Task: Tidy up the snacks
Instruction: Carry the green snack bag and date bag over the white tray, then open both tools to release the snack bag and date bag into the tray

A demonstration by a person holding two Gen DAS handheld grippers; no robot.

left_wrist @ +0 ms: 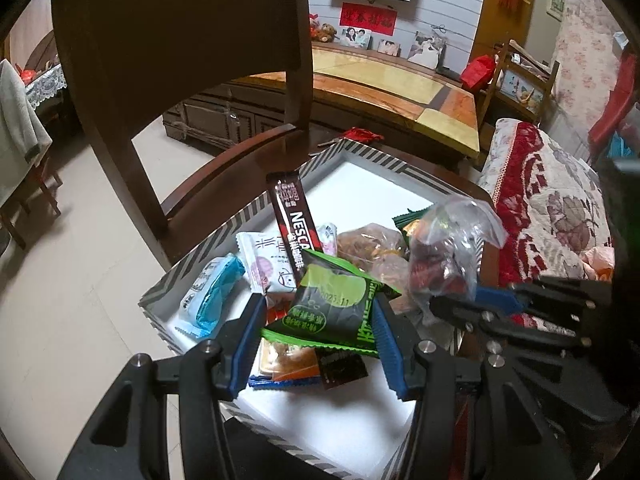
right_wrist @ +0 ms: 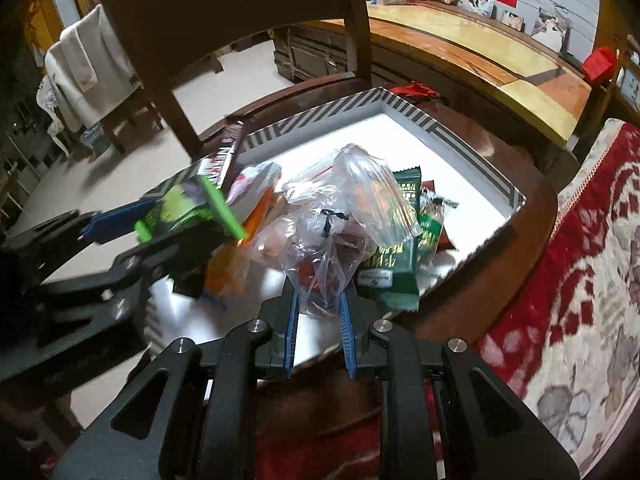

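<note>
Readable print on two snack wrappers

The dark brown and red coffee stick (left_wrist: 295,227) lying in the striped box shows the white letters "NESCA", the rest hidden under a green-and-black packet (left_wrist: 335,307). That packet carries a stamped date reading "2023.11" on its pale green circle. Its other characters, those on the white sachets, and the red wall banner (left_wrist: 368,19) are too small or blurred to read.
</note>
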